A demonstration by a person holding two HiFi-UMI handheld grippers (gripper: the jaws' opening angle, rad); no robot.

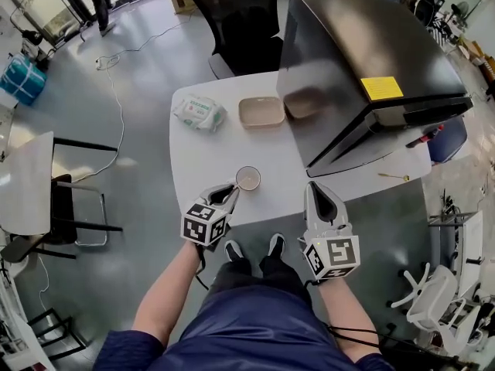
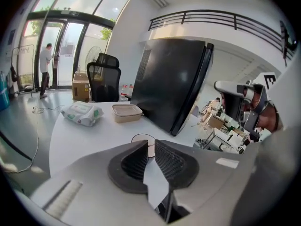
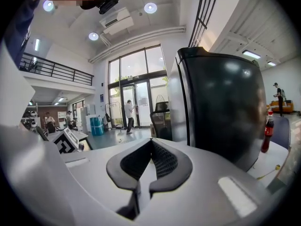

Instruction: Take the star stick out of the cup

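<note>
A white paper cup (image 1: 248, 178) stands near the front edge of the white table (image 1: 209, 149); in the left gripper view the cup (image 2: 144, 144) shows just past the jaw tips. I see no stick in it. A thin yellow stick (image 1: 394, 177) lies on the table's right end, beside the black slab. My left gripper (image 1: 232, 191) is just left of the cup, its jaws a narrow slit apart with nothing between them. My right gripper (image 1: 319, 195) is to the cup's right, near the front edge, jaw tips touching and empty.
A big black slab (image 1: 363, 68) leans over the table's right half. A tan tray (image 1: 261, 111) and a pack of wipes (image 1: 199, 112) lie at the back. A black office chair (image 1: 236, 22) stands behind the table. A person (image 2: 45, 69) stands by the glass doors.
</note>
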